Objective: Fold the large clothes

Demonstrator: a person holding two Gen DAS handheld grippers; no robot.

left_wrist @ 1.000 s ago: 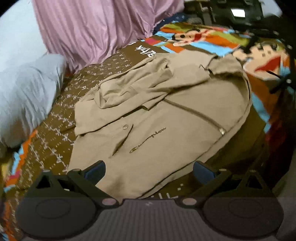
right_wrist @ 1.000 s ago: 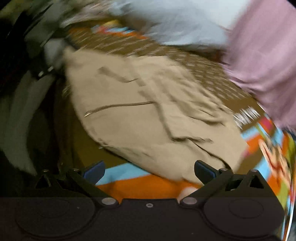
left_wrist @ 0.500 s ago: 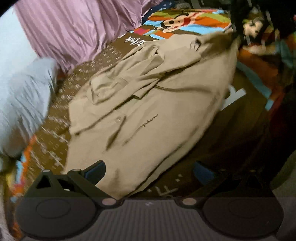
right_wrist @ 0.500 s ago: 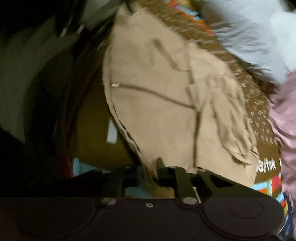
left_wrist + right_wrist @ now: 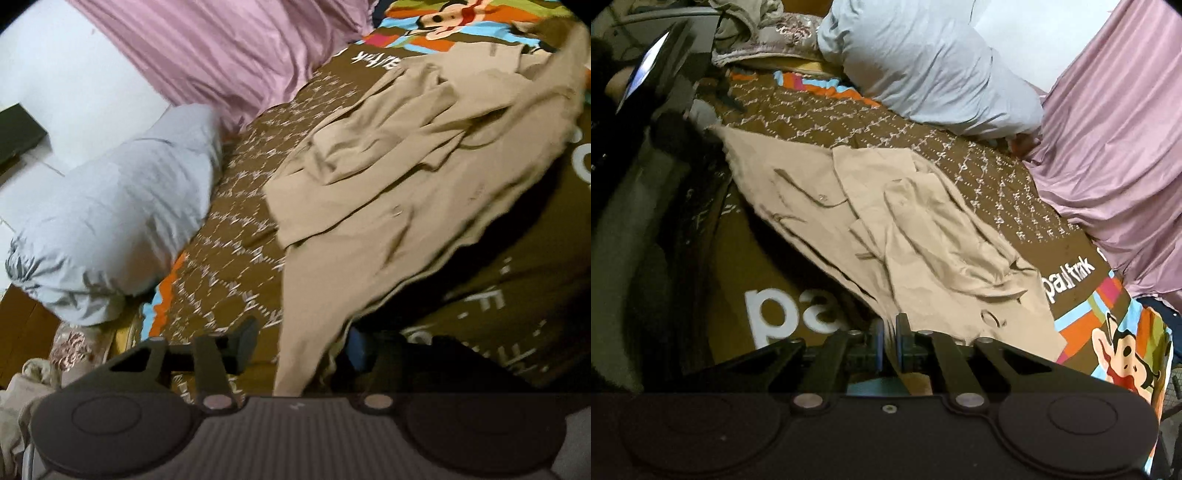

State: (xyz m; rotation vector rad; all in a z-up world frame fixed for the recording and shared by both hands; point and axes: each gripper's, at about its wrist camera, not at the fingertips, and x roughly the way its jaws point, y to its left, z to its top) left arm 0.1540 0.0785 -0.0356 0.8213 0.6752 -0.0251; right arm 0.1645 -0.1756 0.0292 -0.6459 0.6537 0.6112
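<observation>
while the tan jacket [image 5: 424, 206] lies stretched across the brown patterned bedspread [image 5: 240, 236], both grippers have hold of it at opposite ends. the right gripper [image 5: 889, 341] is clenched tight on one edge of the fabric, its blue pads pressed together with cloth pinched between them. the left gripper [image 5: 301, 345] has a strip of the jacket running down between its fingers, though the far finger sits in shadow and i cannot tell whether it is truly clamped. a sleeve lies folded over the jacket's front. a pale grey pillow [image 5: 923, 62] rests near the headboard side, beside a pink curtain [image 5: 1119, 140].
</observation>
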